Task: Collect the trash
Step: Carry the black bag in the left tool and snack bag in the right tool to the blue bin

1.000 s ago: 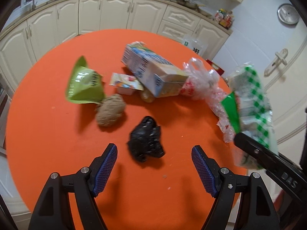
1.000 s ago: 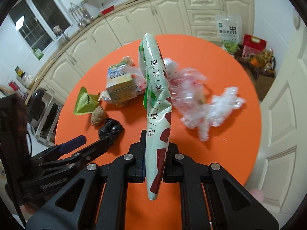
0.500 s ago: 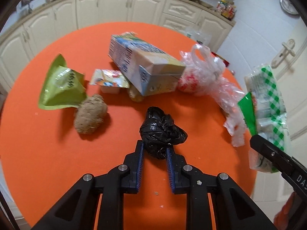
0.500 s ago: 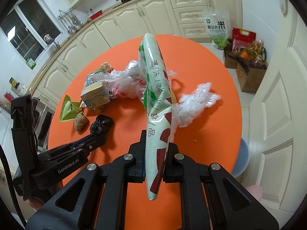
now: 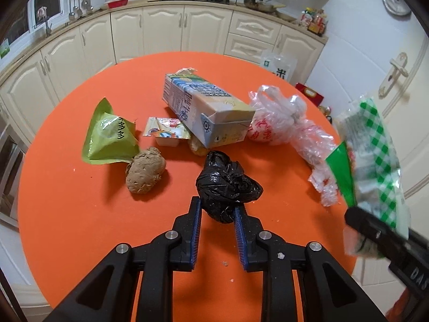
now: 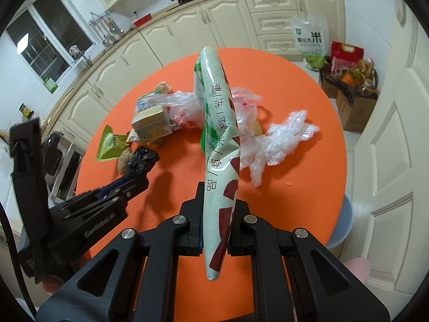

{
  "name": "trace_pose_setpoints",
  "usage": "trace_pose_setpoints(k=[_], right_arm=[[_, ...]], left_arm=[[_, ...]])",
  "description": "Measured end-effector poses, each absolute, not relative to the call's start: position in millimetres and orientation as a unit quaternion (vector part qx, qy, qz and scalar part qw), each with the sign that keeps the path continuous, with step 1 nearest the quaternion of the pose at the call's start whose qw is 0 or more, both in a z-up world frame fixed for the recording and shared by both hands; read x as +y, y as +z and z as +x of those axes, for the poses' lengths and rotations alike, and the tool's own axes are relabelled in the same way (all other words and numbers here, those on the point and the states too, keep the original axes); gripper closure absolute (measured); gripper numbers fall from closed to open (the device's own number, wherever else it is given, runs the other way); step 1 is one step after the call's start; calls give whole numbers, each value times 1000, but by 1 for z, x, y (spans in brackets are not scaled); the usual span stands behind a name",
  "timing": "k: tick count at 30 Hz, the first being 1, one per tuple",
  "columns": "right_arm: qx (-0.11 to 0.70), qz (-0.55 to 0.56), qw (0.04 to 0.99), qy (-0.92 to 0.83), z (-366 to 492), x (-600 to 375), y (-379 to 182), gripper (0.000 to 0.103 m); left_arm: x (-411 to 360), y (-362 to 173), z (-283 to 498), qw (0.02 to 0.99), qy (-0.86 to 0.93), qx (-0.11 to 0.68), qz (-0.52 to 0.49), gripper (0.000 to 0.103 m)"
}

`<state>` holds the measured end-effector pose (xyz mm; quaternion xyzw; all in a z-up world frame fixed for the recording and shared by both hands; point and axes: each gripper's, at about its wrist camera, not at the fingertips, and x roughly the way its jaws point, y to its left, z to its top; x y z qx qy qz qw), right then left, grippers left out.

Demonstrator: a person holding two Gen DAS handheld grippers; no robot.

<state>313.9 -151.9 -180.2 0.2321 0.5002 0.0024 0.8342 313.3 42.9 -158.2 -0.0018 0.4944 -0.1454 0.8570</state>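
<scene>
My left gripper [image 5: 216, 209] is shut on a crumpled black plastic bag [image 5: 228, 185] and holds it above the orange round table [image 5: 67, 201]. The bag also shows in the right wrist view [image 6: 142, 161]. My right gripper [image 6: 217, 196] is shut on a green and white food wrapper [image 6: 219, 139], held upright over the table's near edge; the wrapper shows in the left wrist view [image 5: 375, 161]. On the table lie a milk carton [image 5: 203, 112], a green pouch [image 5: 110, 136], a small cup with a foil lid [image 5: 167, 132], a brown lump [image 5: 146, 170] and clear plastic bags [image 5: 281, 123].
Cream kitchen cabinets [image 5: 166, 35] curve behind the table. A white door [image 6: 388, 161] stands to the right. A rice bag [image 6: 309, 37] and boxes [image 6: 351, 91] sit on the floor beyond the table. A pale blue bin rim [image 6: 346, 220] shows by the table's right edge.
My left gripper closed on the black bag and lifted it off the table. My right gripper, still holding the wrapper, drew back and rose.
</scene>
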Motion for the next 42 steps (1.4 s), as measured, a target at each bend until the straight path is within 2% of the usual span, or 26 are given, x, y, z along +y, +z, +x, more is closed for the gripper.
trace_pose_setpoints(k=[4,16,33,42], right_arm=[[505,232,831,2,310,-148,-180,92],[479,222,849,15,285,-137,-154,92],[436,208,875,21,223,-120,-119,92],[423,216,880,15,207,-131,-114,92]], left_arm=[[49,-148,302,864,-159,479,4,86],[57,-109,248,904,-142,403,12,86],[60,-93,151,924,-132,359,18,86],[49,-88,130,925,-136,353,29,86]])
